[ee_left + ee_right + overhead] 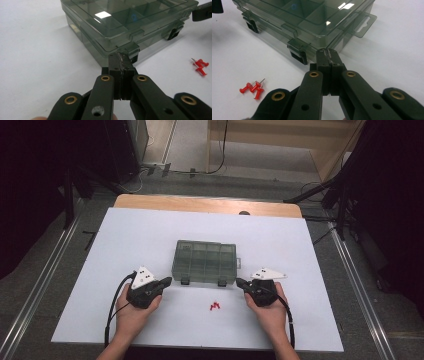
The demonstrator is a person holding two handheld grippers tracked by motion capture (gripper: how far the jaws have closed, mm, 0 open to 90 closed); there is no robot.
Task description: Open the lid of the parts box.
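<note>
Closed smoky-grey compartment box (pixel 204 261), lid down and both front latches fastened, flat on the white table sheet (pixel 125 235) between the two tongs. Left gripper (pixel 167 281) pressed together on nothing, tips just off the box's near left corner beside the left latch (pixel 132 50). Right gripper (pixel 240 282) likewise pressed together and empty, tips at the near right corner, just past the right latch (pixel 298 50). Risk, as a judgement: with only narrow closed tips to pry or push, likely to skate the light box across the smooth sheet instead of popping a latch; uneven pressure from one side likely to spin it. Translucent plastic, divided into compartments, hang tab (pixel 362 23) on the right end. Small cluster of red push pins (pixel 215 306) loose on the sheet between the tongs, nearer the person, easily swept or scattered by a slipping jaw
</note>
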